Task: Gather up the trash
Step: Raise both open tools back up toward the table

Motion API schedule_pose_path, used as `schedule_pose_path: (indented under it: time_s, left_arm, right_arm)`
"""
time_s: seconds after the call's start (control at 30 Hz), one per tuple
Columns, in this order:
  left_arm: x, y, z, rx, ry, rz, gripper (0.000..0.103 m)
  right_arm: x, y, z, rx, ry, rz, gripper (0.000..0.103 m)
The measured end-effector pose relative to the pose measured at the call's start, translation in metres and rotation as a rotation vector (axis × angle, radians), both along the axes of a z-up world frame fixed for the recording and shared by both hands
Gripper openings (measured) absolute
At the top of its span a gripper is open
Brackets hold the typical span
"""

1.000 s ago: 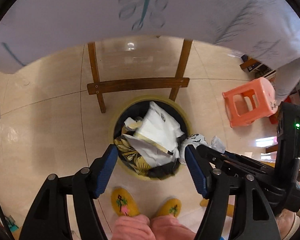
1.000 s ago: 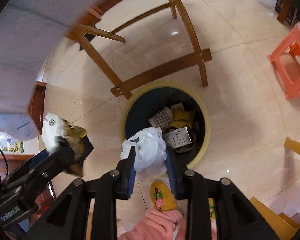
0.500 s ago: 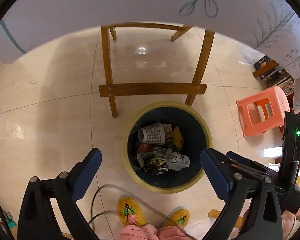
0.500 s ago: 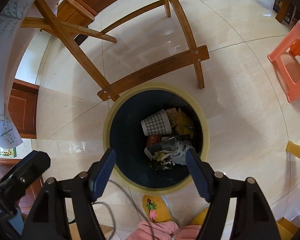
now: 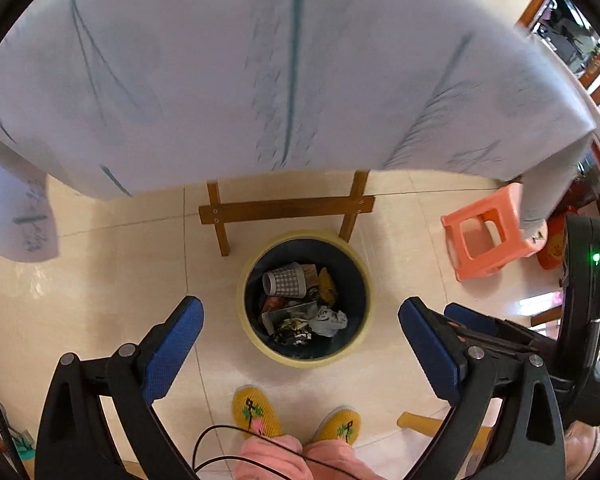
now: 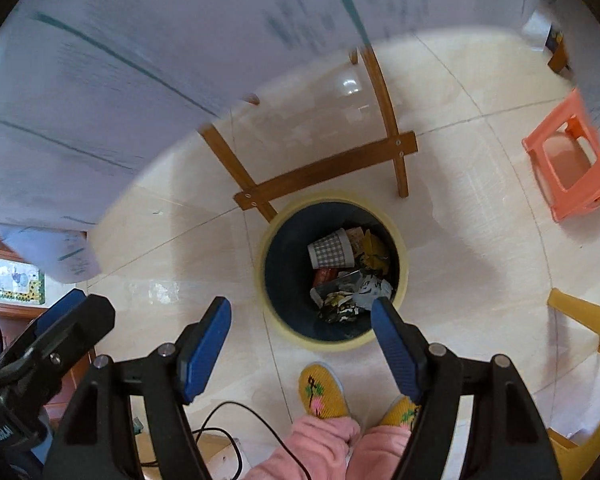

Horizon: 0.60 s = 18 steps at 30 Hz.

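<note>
A round bin (image 5: 362,344) with a pale yellow rim and dark inside stands on the floor below both grippers; in the right wrist view the bin (image 6: 402,248) lies just ahead of the fingers. Trash (image 5: 300,304) fills its bottom: a checked paper cup (image 6: 331,249), yellow wrappers, crumpled white plastic (image 6: 374,290). My left gripper (image 5: 300,316) hangs high above it, open and empty. My right gripper (image 6: 302,320) is also open, with nothing between its blue pads (image 6: 396,348).
A white tablecloth (image 5: 260,72) hangs over the upper part of both views, above wooden table legs (image 5: 286,210). An orange plastic stool (image 5: 488,232) stands to the right. A person's yellow slippers (image 5: 256,412) and pink trouser legs are just behind the bin. A black cable (image 6: 236,428) trails below.
Both grippers opened and dropped their trash into the bin, the left a bundle of wrappers, the right a white plastic bag. Both then rose, so the bin looks smaller and the tablecloth fills more of the view.
</note>
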State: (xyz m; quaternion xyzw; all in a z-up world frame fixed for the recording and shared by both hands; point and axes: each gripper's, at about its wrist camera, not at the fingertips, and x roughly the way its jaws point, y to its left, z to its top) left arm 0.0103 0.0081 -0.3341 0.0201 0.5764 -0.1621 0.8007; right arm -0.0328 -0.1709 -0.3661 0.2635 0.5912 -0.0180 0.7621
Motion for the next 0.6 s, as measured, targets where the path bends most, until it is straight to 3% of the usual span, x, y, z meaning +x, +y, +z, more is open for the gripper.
schedule_pose_path:
  time_s: [0.23,0.43,0.6]
  left_arm:
    - [-0.020,0.007,0.100,-0.024,-0.045,-0.003,0.098]
    - [-0.037,0.014,0.193,-0.046,-0.130,-0.011,0.098]
    - [-0.051,0.018,0.251,-0.082,-0.189,-0.005,0.098]
  right_arm:
    - [-0.014,-0.001,0.094,-0.009,-0.044,0.033,0.073]
    - [-0.027,0.001,0.178,-0.014,-0.123,0.075,0.073]
    - [-0.037,0.004,0.236,-0.026,-0.199,0.108,0.073]
